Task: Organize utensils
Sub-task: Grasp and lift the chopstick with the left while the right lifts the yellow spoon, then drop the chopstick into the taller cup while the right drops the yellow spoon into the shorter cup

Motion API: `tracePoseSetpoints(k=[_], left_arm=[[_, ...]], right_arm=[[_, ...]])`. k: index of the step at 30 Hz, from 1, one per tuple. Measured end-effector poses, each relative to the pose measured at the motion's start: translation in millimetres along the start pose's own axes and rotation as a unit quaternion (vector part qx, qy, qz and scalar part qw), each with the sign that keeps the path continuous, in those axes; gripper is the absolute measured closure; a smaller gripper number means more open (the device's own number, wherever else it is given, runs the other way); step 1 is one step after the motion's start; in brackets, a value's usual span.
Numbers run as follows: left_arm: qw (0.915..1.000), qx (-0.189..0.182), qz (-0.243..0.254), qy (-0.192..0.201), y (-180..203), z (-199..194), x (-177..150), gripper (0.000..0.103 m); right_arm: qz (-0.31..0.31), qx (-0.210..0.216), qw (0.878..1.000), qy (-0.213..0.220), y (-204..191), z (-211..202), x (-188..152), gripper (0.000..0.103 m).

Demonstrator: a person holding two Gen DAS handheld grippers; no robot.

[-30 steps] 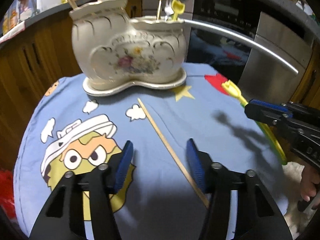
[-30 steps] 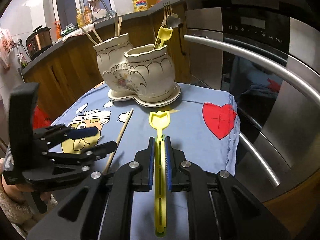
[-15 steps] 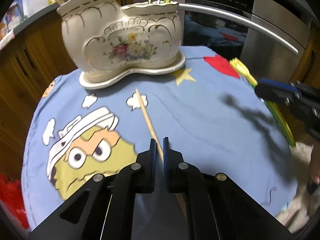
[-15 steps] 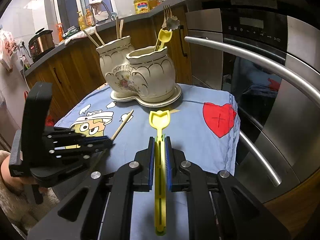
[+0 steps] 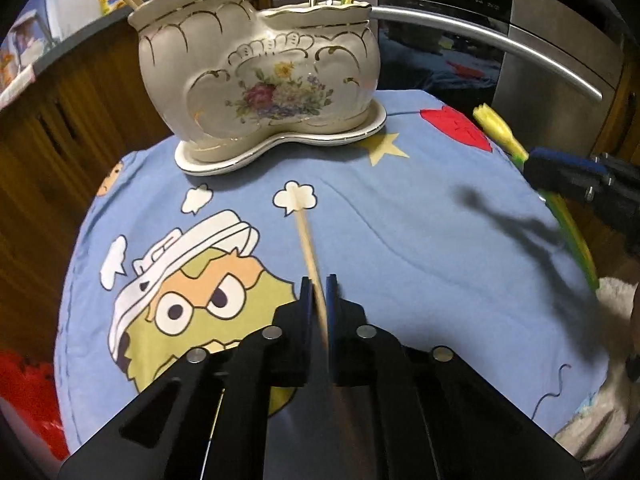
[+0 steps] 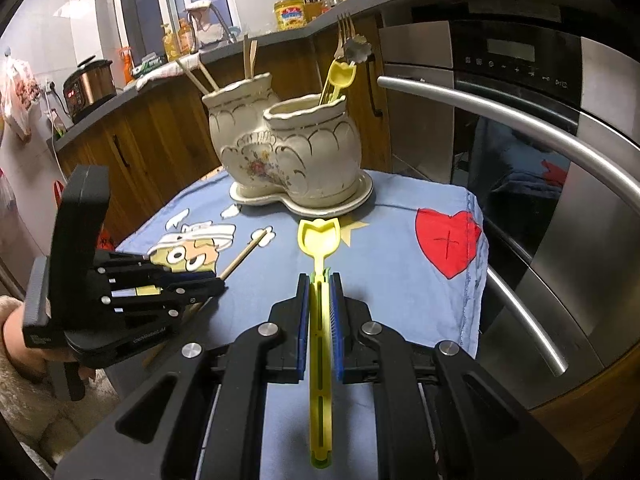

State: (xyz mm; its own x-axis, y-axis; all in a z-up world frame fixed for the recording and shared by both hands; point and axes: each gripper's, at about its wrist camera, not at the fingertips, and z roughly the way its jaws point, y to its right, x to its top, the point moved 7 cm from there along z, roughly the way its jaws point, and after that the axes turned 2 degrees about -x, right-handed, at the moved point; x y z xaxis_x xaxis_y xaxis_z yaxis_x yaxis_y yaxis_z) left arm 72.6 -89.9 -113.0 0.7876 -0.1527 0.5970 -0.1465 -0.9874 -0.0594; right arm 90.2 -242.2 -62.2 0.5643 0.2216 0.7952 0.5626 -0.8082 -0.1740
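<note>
Blue cartoon cloth (image 5: pixel 400 240) covers the desk. Left claw (image 5: pixel 318 304) pinches the chopstick (image 5: pixel 306 236); right claw (image 6: pixel 320 304) pinches the yellow spoon (image 6: pixel 319 236). Lift each clear, then lower steeply into the ceramic holder (image 6: pixel 296 152).

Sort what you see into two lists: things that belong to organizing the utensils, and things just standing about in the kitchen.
Belong to the job:
- wooden chopstick, held in left gripper
- yellow plastic utensil, held in right gripper
- ceramic holder

Just standing about:
- rice cooker
- oven
- bottles on the counter
</note>
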Motion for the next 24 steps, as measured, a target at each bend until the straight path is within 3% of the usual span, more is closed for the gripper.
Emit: tracePoseSetpoints(k=[3, 10, 17, 24], left_arm=[[0.9996, -0.018, -0.001, 0.024, -1.3, -9.8, 0.2, 0.098], [0.989, -0.058, 0.006, 0.136, -8.6, -64.3, 22.5, 0.098], [0.965, -0.065, -0.007, 0.254, -35.0, -119.9, 74.2, 0.098], [0.9298, -0.08, -0.073, 0.352, -78.5, -132.2, 137.6, 0.098]], right_arm=[[0.005, 0.01, 1.0, 0.018, -1.4, -4.6, 5.1, 0.093], [0.036, 0.026, 0.996, 0.077, -1.1, -18.5, 37.8, 0.093], [0.05, 0.034, 0.989, 0.138, -1.3, -13.9, 102.5, 0.093], [0.08, 0.067, 0.976, 0.192, -0.7, 16.9, 165.2, 0.093]])
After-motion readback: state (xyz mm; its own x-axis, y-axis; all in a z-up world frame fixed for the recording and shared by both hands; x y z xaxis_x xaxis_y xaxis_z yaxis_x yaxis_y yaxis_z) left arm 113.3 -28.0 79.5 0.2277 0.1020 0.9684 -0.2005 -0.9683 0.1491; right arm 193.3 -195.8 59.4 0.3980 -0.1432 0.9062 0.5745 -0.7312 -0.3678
